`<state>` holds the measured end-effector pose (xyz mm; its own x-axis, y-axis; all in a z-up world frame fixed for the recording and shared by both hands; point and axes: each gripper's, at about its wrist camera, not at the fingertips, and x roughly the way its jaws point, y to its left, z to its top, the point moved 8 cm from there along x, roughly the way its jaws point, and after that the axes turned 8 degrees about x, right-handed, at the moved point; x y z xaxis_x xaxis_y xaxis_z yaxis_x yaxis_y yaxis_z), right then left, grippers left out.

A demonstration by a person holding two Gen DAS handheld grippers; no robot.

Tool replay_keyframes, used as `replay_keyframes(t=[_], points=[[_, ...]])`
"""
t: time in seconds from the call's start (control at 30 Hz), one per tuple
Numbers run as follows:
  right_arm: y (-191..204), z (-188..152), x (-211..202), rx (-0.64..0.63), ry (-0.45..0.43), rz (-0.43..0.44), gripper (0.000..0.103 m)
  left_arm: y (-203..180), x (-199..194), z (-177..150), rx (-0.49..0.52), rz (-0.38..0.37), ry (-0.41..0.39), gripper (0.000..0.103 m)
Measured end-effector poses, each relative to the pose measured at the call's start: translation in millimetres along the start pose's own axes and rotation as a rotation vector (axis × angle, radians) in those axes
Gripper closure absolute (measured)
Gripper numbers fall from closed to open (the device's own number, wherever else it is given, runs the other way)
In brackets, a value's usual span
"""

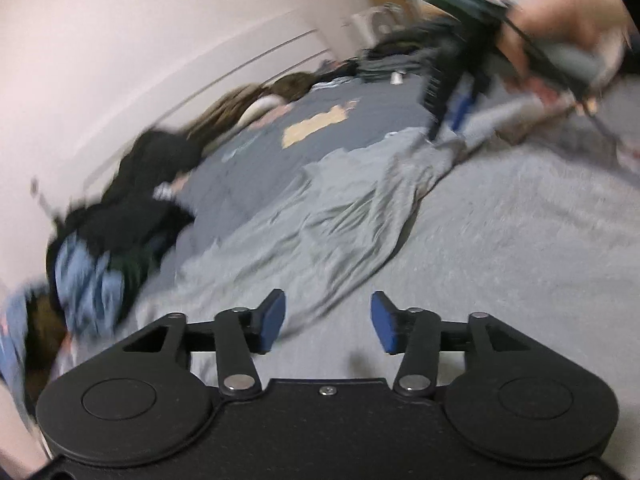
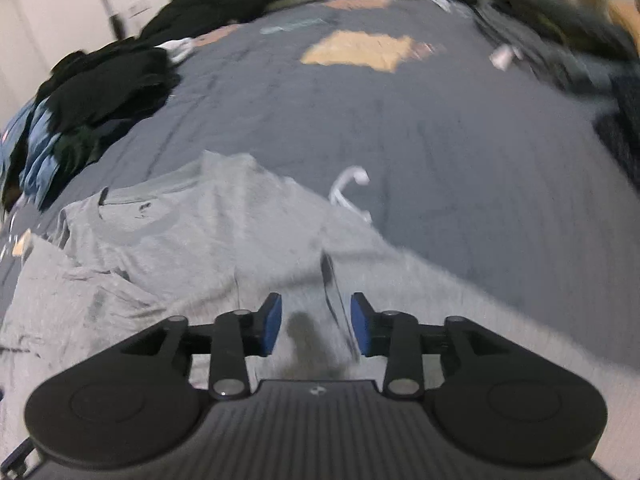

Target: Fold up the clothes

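Both jaws parted, nothing between the pads on either side. Left gripper (image 1: 328, 322) hangs over the pale grey bedding, right gripper (image 2: 316, 326) sits low over the grey t-shirt (image 2: 192, 232). Shirt lies on the dark grey bedspread (image 2: 400, 128), neck end toward the far side, body rumpled and bunched on its left w/ a ridge of creases, so not flat yet. Risks imo: frames are smeared, so if I pinch now I could grab the bedding under the shirt along w/ it, or catch two layers at the bunched part and fold the wrinkles in. White hanger (image 2: 352, 192) lies just beside the shirt's right edge; a sweep that way could snag it or drag it into the fold. Clothes pile (image 2: 100, 92) on the left is near enough to get pulled in too. Views: right wrist cam shows the collar, the hanger and a thin dark line under my pads, can't tell what. Left cam shows none of those, but gives the person's hand (image 1: 560, 20) on the right gripper over the shirt's far end.
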<state>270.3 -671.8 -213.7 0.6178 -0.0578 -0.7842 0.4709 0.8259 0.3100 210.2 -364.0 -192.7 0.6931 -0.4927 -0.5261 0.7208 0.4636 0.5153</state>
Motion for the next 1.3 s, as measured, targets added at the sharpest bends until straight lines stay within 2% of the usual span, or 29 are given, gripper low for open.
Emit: replay_keyframes(t=[0.07,0.13,0.2,0.33,0.47,0.63,0.67,0.73,0.8,1.0,1.1,1.2,1.3], points=[[-7,-10,1,0.071,0.009,-0.008,0.062,7,-5,-4,-0.089,-0.017,0.000,0.053],[-10,-18,-9,0.150,-0.022,0.006,0.062,12,-8,-7,-0.166,-0.029,-0.012,0.053],[-10,-24,-21,0.219,-0.065,0.020,0.062,14,-6,-8,-0.172,-0.019,-0.010,0.053],[-8,-39,-34,0.360,-0.080,0.086,0.061,24,-9,-9,-0.196,-0.003,-0.047,0.053],[-4,-48,-21,0.489,-0.047,0.148,0.060,34,-7,-12,-0.241,0.009,-0.065,0.053],[-6,-54,7,0.626,-0.005,0.124,0.060,43,-1,-13,-0.287,0.007,-0.057,0.053],[-5,-53,8,0.624,-0.021,0.125,0.060,44,0,-14,-0.292,0.006,-0.055,0.053],[-4,-50,5,0.631,-0.082,0.136,0.067,44,1,-15,-0.287,0.012,-0.052,0.053],[-3,-45,-3,0.647,-0.139,0.171,0.098,45,1,-15,-0.292,0.012,-0.051,0.053],[-8,-34,-45,0.614,-0.332,0.150,0.099,53,2,-18,-0.334,0.015,-0.039,0.053],[-14,-40,-31,0.575,-0.267,0.073,0.094,53,4,-20,-0.330,0.019,-0.023,0.052],[-27,-53,-13,0.653,-0.139,0.015,0.090,54,5,-21,-0.323,0.019,-0.011,0.049],[-23,-57,-25,0.642,-0.158,0.028,0.085,60,6,-23,-0.332,0.022,-0.008,0.049]])
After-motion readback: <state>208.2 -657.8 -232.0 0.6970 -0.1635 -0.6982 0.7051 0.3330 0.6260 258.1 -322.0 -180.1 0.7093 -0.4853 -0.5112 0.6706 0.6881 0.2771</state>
